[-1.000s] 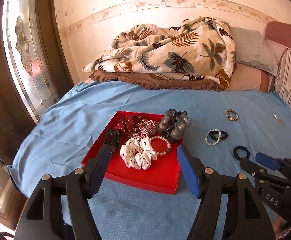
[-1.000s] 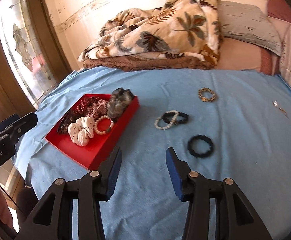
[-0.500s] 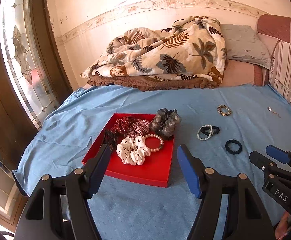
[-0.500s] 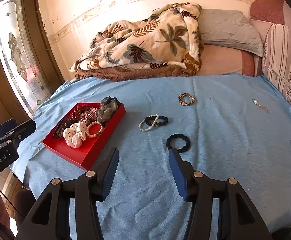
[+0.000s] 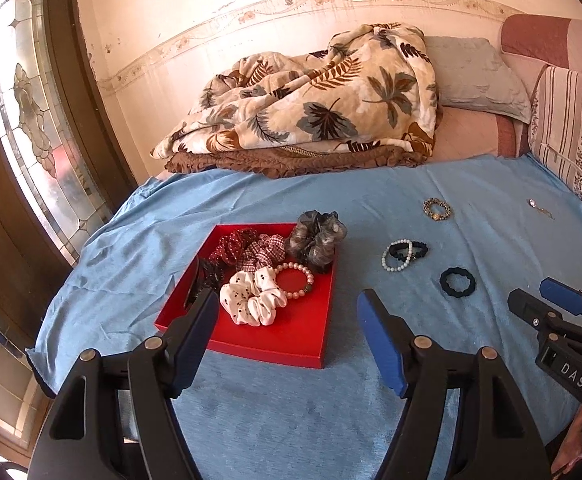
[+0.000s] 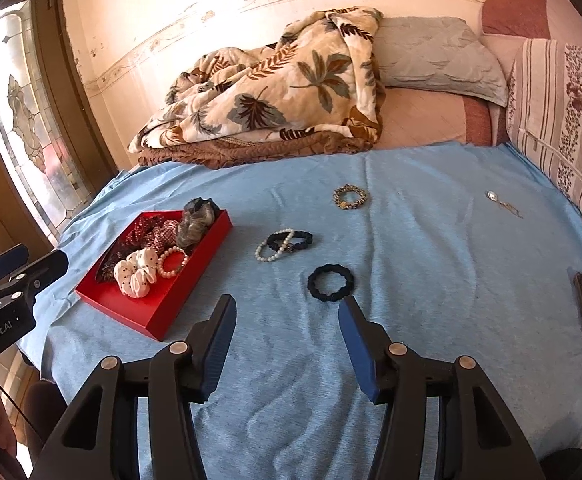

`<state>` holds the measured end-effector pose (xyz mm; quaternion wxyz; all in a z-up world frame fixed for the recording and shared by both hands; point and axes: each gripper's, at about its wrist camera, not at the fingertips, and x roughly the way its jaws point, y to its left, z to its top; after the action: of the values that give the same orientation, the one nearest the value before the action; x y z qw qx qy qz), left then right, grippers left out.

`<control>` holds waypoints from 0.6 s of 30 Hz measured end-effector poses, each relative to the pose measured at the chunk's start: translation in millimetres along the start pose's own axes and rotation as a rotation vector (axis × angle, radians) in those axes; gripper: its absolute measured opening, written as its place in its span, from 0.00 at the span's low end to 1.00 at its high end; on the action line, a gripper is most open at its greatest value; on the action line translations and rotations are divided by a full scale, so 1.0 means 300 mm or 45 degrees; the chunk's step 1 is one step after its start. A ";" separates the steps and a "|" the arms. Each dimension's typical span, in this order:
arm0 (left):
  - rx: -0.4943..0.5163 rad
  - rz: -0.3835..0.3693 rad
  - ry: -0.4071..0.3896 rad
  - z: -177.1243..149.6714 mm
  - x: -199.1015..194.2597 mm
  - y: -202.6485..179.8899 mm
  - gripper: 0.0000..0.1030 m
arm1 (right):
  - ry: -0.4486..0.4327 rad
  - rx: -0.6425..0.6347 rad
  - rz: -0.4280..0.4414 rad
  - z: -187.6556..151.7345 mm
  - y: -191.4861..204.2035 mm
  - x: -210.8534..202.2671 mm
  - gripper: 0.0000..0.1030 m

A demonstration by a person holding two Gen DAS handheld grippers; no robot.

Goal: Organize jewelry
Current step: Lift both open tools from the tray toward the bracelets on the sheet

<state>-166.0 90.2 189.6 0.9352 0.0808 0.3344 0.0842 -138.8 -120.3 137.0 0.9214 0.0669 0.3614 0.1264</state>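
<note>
Right gripper (image 6: 287, 316): jaws apart, lately widening, nothing between them; black scrunchie (image 6: 330, 282) lies on blue sheet (image 6: 431, 280) just beyond its fingertips. Farther ahead: white bead bracelet (image 6: 275, 245) overlapping dark bracelet (image 6: 295, 241); gold bracelet (image 6: 350, 197) beyond. Left gripper (image 5: 287, 316): jaws apart, empty, over near edge of red tray (image 5: 291, 340) holding scrunchies and pink bead bracelet (image 5: 294, 281).

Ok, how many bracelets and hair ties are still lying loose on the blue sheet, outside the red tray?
4: a gold beaded bracelet farthest back, a white bead bracelet overlapping a dark bracelet mid-sheet, and a black hair tie nearest the right gripper.
</note>
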 end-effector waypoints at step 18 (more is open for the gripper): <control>-0.021 -0.138 0.106 0.033 0.186 -0.034 0.69 | 0.104 0.105 -0.118 -0.034 -0.203 0.111 0.56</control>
<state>-116.1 91.3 160.9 0.9243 0.0512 0.3762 0.0393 -111.0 -169.1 94.9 0.9072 0.0828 0.4063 0.0713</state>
